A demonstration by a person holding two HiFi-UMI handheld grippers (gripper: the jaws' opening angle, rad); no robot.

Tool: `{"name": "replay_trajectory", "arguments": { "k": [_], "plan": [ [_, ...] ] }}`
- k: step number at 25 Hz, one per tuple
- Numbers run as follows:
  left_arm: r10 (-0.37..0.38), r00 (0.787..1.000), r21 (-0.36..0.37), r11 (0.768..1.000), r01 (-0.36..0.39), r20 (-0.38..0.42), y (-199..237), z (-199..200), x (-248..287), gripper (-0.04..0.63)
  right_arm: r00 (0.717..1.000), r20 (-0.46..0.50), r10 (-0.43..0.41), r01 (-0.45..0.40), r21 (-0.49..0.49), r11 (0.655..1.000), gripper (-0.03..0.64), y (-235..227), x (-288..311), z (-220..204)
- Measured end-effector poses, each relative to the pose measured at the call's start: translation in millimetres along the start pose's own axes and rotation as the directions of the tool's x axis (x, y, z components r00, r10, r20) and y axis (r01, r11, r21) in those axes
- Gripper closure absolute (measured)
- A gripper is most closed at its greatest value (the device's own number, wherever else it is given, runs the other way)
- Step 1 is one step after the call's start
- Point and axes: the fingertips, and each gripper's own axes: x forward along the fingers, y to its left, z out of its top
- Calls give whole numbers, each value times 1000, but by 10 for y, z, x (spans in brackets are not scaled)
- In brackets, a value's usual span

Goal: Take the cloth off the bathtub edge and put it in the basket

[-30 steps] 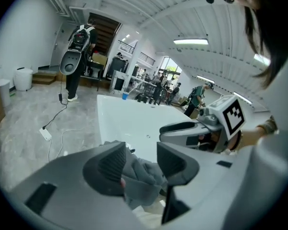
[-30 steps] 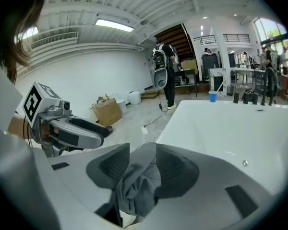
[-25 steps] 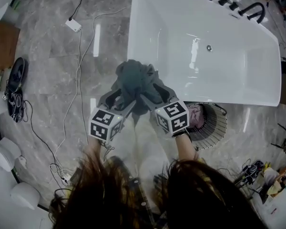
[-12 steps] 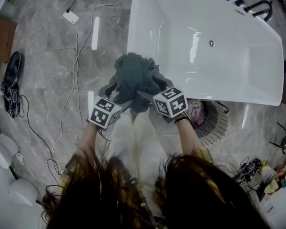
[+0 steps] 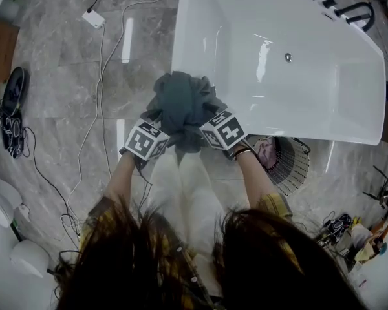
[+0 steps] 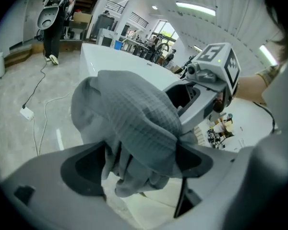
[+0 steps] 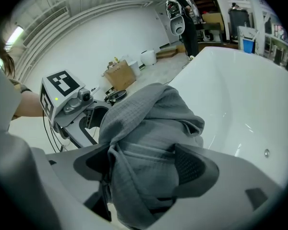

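Head view puts the grey cloth (image 5: 181, 105) in a bunched heap at the near left corner of the bathtub (image 5: 349, 131), caught between your two grippers; whether its underside rests on the tub rim cannot be told. Your left gripper (image 5: 156, 126) comes at it from the left and your right gripper (image 5: 207, 123) from the right, their marker cubes side by side just below the heap; both point away from you, toward the tub.

Left gripper view shows that gripper's jaws opening, spread wide, with the cloth draped down between them; a fold covers the tip of one jaw, and the dark pad (image 6: 84, 169) of the other stands mostly bare beside the fabric. Right gripper view shows the same; its jaws are opening, the cloth fills the gap, and the ribbed pad (image 7: 194, 169) is uncovered at its outer side.

The basket (image 5: 291, 166) stands on the floor to your right, tucked just beside the tub's near wall, near your right forearm and apart from the cloth; something pale lies in it. A white cable (image 5: 103, 63) trails over the grey marble floor (image 5: 58, 89) on your left.
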Motion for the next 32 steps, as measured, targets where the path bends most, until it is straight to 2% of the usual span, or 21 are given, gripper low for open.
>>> {"name": "replay_trajectory", "arguments": {
  "k": [3,8,14,17,22,27,32],
  "plan": [
    [-42,998,-7,999,42,-41,-58,-22,70,175,999,-38,38,-39,-8,999,227,24,64,-29],
    [-61,983,58,996,72,-170,-175,-71,214,176,992,-109,66,-74,-67,995,229,95,134,-72],
    [-59,986,48,997,68,-158,-186,-110,184,176,987,-117,106,-115,-69,991,233,153,172,-70],
    [-57,986,46,997,65,-158,-216,-129,157,179,987,-113,112,-123,-95,988,269,210,164,-68],
    [-43,989,58,997,51,-142,-272,-157,102,294,992,-100,72,-85,-133,988,333,277,151,-30],
    [-7,994,115,993,19,-105,-303,-135,24,391,998,-42,46,-50,-109,993,401,335,69,1],
    [-9,996,175,984,26,-94,-379,-59,-144,423,998,13,61,-60,-73,996,419,434,-98,67]
  ]
}}
